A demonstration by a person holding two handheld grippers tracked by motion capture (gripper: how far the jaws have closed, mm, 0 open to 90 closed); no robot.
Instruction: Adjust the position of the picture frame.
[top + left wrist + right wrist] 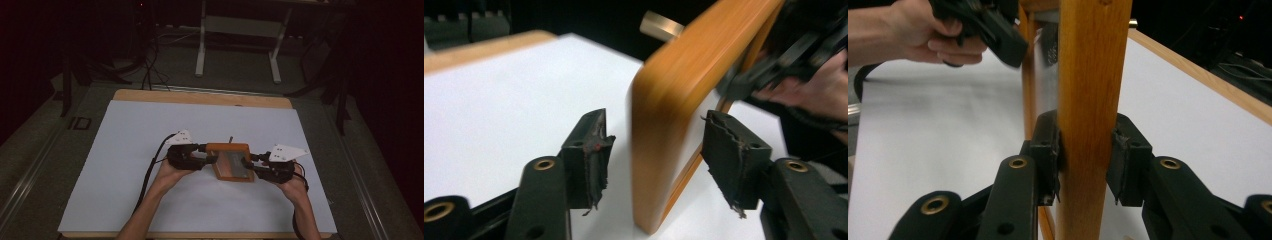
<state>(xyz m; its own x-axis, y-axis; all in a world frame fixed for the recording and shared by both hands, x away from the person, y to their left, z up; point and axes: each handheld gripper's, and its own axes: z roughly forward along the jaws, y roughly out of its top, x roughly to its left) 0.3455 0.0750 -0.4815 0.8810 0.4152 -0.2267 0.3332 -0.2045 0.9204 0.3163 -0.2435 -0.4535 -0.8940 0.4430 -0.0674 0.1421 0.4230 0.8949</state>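
Holding a wooden picture frame on edge over the white mat in the high view, I am working between my left gripper and right gripper.

Through the left gripper view, my pads are standing apart either side of the frame's rounded edge, not pressing.

Through the right gripper view, my pads are clamping the rail. It is looking stiff, light and smooth-varnished, so I am judging the rail safer than the glazed face. Its back is staying hidden.
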